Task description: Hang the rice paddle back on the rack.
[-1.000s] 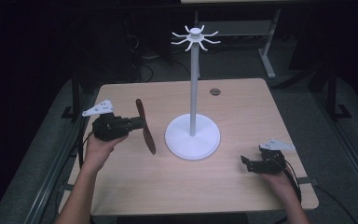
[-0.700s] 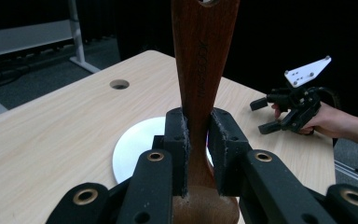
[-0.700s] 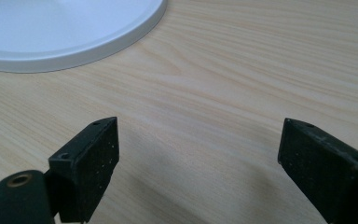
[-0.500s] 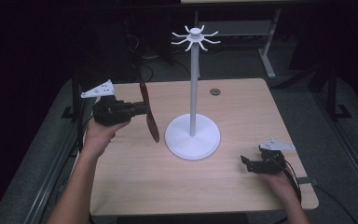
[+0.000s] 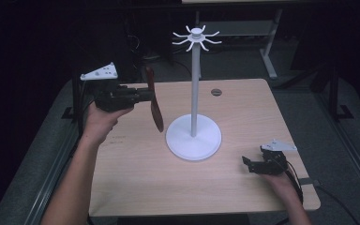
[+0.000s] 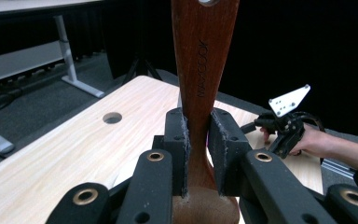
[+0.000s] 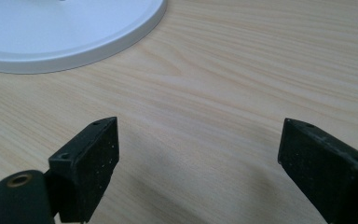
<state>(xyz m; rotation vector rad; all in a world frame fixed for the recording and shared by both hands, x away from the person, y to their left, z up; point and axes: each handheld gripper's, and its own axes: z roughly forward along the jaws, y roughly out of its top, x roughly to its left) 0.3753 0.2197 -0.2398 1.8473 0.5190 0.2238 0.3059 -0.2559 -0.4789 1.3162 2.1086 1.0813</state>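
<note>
Jaws: our left gripper (image 5: 143, 96) is clamped on the wooden spatula (image 5: 153, 101) — held above the table (image 5: 136, 173), left of the white hook stand (image 5: 194, 93). Right gripper (image 5: 248, 165) is spread wide, empty — resting on the tabletop.

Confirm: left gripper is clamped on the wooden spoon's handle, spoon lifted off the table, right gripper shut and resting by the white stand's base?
Not quite. The right gripper is open: the right gripper view shows its jaws standing wide apart over bare table, beside the white stand's base. The rest holds: the left gripper is clamped on the wooden spoon, held off the table.
</note>
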